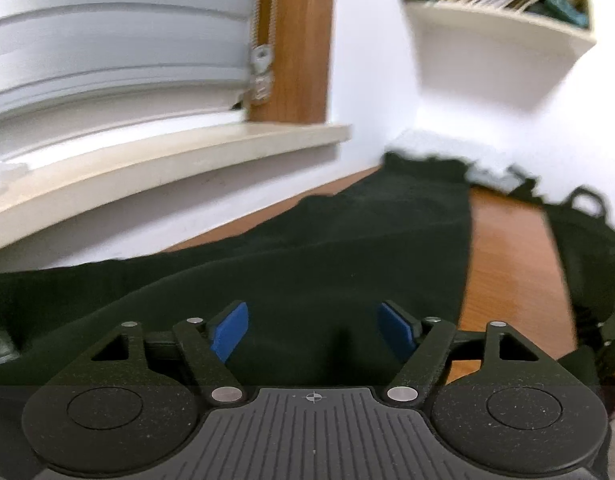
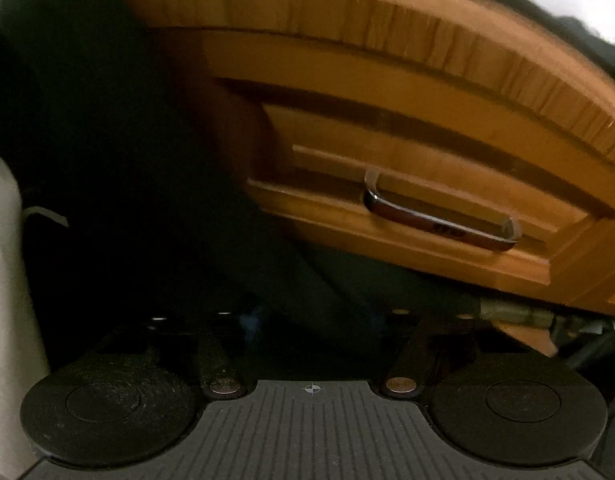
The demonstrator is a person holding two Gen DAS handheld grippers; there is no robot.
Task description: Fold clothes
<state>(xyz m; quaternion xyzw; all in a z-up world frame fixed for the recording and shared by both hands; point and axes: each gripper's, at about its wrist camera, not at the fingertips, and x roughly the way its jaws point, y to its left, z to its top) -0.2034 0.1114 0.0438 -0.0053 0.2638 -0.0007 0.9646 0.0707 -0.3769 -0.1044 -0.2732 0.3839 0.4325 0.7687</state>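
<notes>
One dark garment [image 1: 347,248] is lying spread across one wooden table [image 1: 507,264], below one windowsill [image 1: 167,160] and one bookshelf [image 1: 499,20]. The left gripper [image 1: 313,332] is hovering low over the cloth, tilted down, its two blue pads [image 1: 229,330] standing wide apart and gripping nothing. The right gripper [image 2: 313,320] is pointing steeply down at the table's front, where cloth is hanging beside one drawer [image 2: 427,184] with one metal handle [image 2: 439,220]; its fingertips are lost in shadow, so its grip cannot be told.

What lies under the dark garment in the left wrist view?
The dark garment lies spread on a wooden tabletop, bare wood showing at its right edge. Whatever lies beneath the cloth itself is covered.
</notes>
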